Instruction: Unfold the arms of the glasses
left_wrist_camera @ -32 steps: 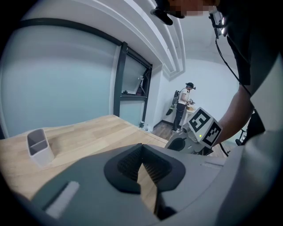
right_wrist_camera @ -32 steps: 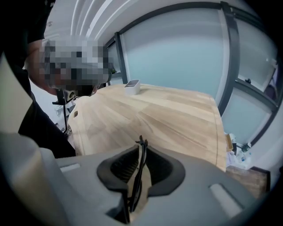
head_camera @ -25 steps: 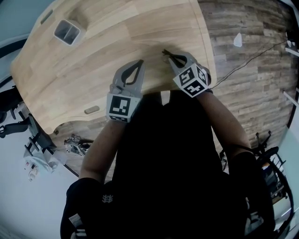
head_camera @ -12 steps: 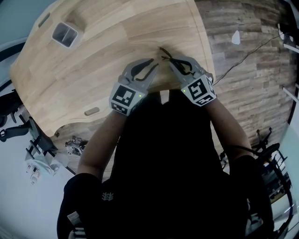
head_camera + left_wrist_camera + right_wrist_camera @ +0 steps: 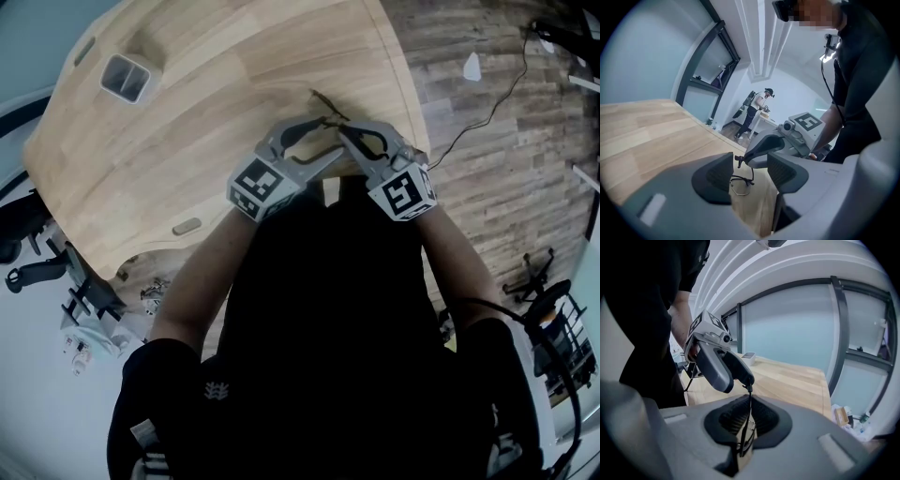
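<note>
Left claw: the left gripper [image 5: 749, 169] is standing with its jaws spread wide, having just been opening. The glasses [image 5: 741, 180] are showing in the gap ahead of the two pads, and neither pad is pressing on them.
Right claw: the right gripper [image 5: 746, 422] is pinching the glasses' thin frame between its dark ribbed pads. Its jaws are almost together, having just been closing a little further.
Glasses: they are hanging from the right gripper's tips over the wooden table [image 5: 216, 103], near the edge closest to the person, between the two grippers' tips.
Glasses' arm: one thin dark arm [image 5: 750, 401] is rising from the right jaws towards the tip of the left gripper. I cannot tell whether it is touching that tip.
Grippers together: both are pointing at each other with their tips nearly meeting over the table edge. The marker cubes [image 5: 403, 192] are sitting back by the person's wrists.
Tray: a grey two-compartment tray [image 5: 125, 77] is sitting at the table's far left corner, well apart from the grippers.
Floor: plank flooring [image 5: 487, 187] is running to the right of the table, with a dark cable [image 5: 487, 108] trailing across it.
Background: another person [image 5: 757, 110] is standing at a far bench, in the left gripper view.
</note>
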Motion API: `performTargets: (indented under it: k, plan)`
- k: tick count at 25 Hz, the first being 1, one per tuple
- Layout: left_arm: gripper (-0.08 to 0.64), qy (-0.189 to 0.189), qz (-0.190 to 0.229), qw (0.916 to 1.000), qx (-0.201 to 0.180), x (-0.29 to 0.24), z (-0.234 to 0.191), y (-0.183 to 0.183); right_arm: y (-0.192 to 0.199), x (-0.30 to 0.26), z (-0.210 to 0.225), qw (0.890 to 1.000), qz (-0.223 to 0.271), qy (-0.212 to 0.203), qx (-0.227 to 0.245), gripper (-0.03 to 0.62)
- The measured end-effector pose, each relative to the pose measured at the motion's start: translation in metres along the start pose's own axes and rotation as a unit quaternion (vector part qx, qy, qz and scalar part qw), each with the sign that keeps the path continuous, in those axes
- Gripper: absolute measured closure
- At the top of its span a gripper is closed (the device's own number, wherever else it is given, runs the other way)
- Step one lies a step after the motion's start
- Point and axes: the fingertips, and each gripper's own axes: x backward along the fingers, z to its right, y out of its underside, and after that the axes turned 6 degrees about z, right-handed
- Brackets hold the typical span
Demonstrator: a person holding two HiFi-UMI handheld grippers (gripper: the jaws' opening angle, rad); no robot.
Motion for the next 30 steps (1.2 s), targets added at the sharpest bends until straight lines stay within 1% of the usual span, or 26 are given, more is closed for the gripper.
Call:
performTargets:
  k: [4,7,9,12,15,18,22,25,27,30]
  plan:
    - [0.324,0.021,-0.005,0.9998,-0.002,-0.002,0.013,-0.003,0.002,0.006,-0.004,1.0,0.01,0.004,-0.005,0.577]
    - [0.336,0.036,-0.011,0.9993,-0.005,-0.002,0.024,-0.004,0.004,0.014,-0.009,1.0,0.012,0.006,-0.008,0.575]
    - [0.359,0.048,-0.017,0.9986,-0.011,-0.003,0.033,-0.002,0.007,0.02,-0.013,1.0,0.006,0.004,-0.007,0.574]
    - [0.36,0.07,-0.015,0.9972,-0.021,-0.008,0.049,-0.004,0.014,0.03,-0.021,1.0,-0.001,0.005,-0.001,0.549]
    - [0.36,0.088,-0.014,0.9956,-0.03,-0.011,0.065,-0.004,0.024,0.042,-0.024,1.0,-0.015,0.023,-0.005,0.512]
    - [0.36,0.105,-0.017,0.9937,-0.036,-0.013,0.079,-0.002,0.039,0.054,-0.027,0.999,-0.029,0.036,-0.02,0.491]
    - [0.36,0.131,-0.025,0.99,-0.047,-0.014,0.096,0.003,0.061,0.062,-0.032,0.996,-0.051,0.053,-0.056,0.446]
    - [0.36,0.149,-0.03,0.9873,-0.046,-0.019,0.108,0.003,0.068,0.06,-0.031,0.994,-0.058,0.065,-0.072,0.44]
    - [0.36,0.161,-0.035,0.9853,-0.046,-0.024,0.113,0.005,0.073,0.058,-0.027,0.992,-0.071,0.072,-0.074,0.44]
    - [0.36,0.18,-0.04,0.9816,-0.049,-0.029,0.122,0.008,0.08,0.054,-0.024,0.991,-0.08,0.072,-0.074,0.44]
